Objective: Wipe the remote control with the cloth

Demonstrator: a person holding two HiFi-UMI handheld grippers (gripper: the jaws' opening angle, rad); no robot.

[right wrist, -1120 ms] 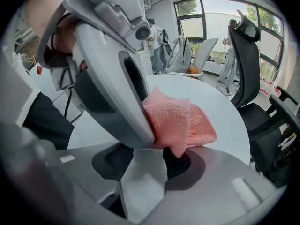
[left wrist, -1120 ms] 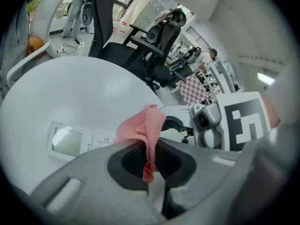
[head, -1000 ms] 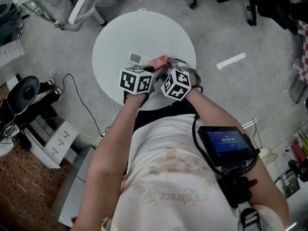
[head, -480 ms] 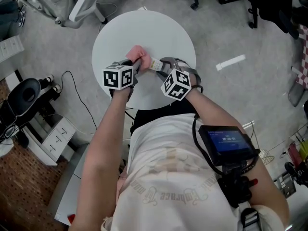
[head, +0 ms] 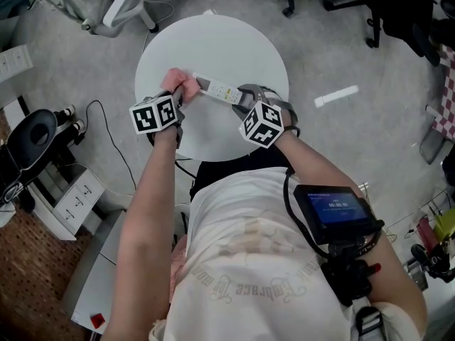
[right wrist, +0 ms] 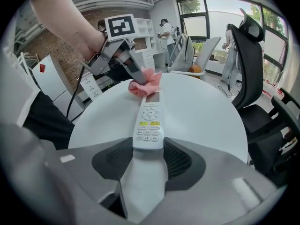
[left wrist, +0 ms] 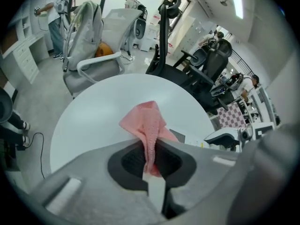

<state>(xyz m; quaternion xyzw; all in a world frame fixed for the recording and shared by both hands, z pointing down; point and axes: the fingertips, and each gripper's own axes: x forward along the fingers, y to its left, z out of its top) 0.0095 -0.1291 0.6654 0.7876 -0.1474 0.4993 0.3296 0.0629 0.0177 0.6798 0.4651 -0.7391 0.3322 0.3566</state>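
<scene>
While the right gripper (right wrist: 149, 149) grips 1 end of the remote control (head: 217, 89) over the white table (head: 227, 45), the left gripper (left wrist: 149, 158) pinches the pink cloth (left wrist: 146, 121) against its other end

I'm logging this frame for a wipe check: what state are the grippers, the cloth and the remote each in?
left gripper: shut on the cloth.
right gripper: shut on the near end of the remote control.
cloth: bunched, pinched between the left jaws, its free part at the remote's screen end.
remote control: buttons up, held out over the table.
</scene>
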